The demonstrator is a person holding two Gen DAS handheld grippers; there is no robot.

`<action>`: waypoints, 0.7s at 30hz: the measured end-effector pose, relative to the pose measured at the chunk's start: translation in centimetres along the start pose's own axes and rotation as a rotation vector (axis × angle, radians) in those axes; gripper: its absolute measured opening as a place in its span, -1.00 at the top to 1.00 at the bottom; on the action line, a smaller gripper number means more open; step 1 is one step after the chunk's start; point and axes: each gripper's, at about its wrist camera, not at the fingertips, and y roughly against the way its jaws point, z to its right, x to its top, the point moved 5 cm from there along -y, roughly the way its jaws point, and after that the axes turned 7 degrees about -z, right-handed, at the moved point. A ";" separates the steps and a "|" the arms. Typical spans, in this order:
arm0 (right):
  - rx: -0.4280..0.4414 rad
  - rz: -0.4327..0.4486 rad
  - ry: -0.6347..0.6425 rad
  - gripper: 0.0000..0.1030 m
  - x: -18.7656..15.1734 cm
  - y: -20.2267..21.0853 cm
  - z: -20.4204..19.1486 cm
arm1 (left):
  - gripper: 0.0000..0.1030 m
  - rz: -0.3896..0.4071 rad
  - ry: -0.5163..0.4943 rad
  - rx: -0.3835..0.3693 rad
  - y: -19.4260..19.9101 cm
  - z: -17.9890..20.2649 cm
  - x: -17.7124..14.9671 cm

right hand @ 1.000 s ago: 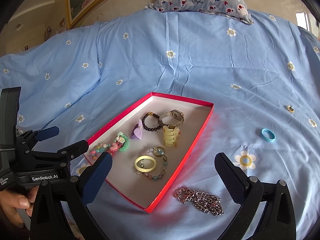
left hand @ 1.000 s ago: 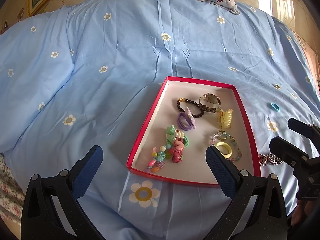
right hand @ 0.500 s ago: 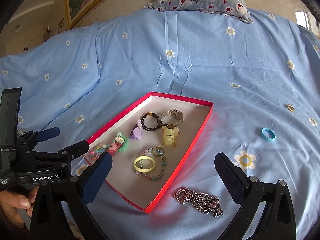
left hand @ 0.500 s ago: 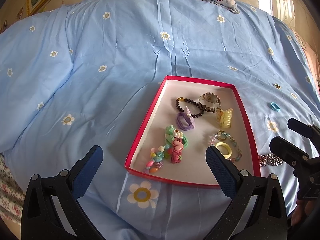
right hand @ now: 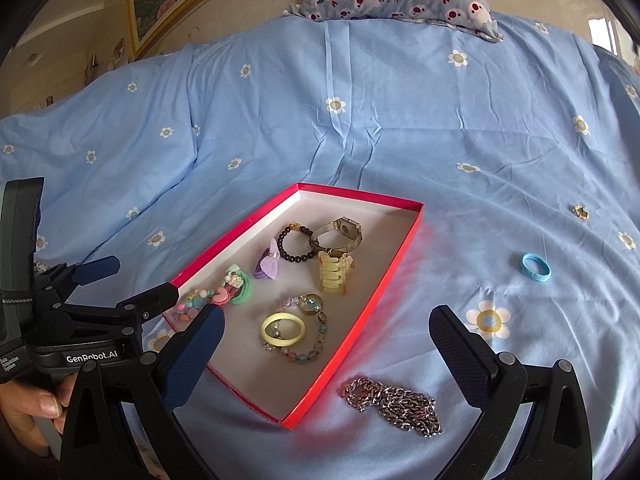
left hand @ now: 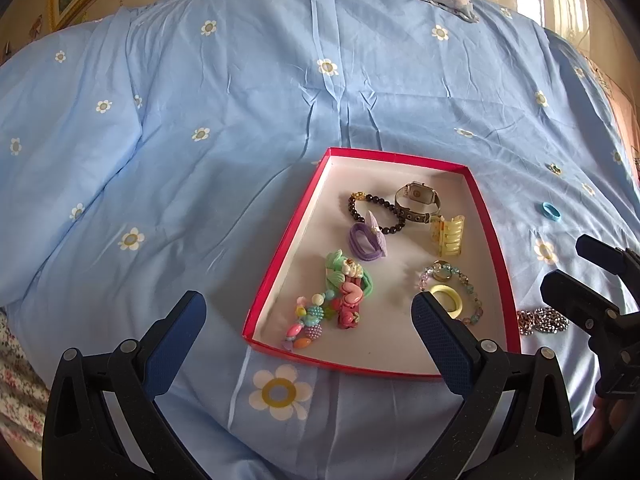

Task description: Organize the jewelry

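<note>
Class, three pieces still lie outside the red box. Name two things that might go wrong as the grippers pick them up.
1. The silver chain lies piled on soft bedding close beside the red box; the open right gripper may grab only a few links or nudge the box.
2. The blue ring and small gold ring are tiny; fingers might pinch the sheet with them or push them into folds.

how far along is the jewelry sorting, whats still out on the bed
Mostly done: the red tray already holds the watch, dark bead bracelet, hair clips and yellow ring. Nothing is in hand; the left gripper and right gripper are both open. Left on the bedspread: silver chain, blue ring, small gold ring.
</note>
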 end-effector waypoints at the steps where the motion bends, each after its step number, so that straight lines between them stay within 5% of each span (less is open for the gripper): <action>1: -0.001 0.000 0.000 -1.00 0.0 0.0 0.0 | -1.00 -0.002 -0.001 -0.001 -0.1 0.0 0.1; 21: 0.002 -0.021 -0.028 -1.00 0.6 -0.8 1.0 | -1.00 -0.029 -0.017 -0.022 -0.7 0.7 1.1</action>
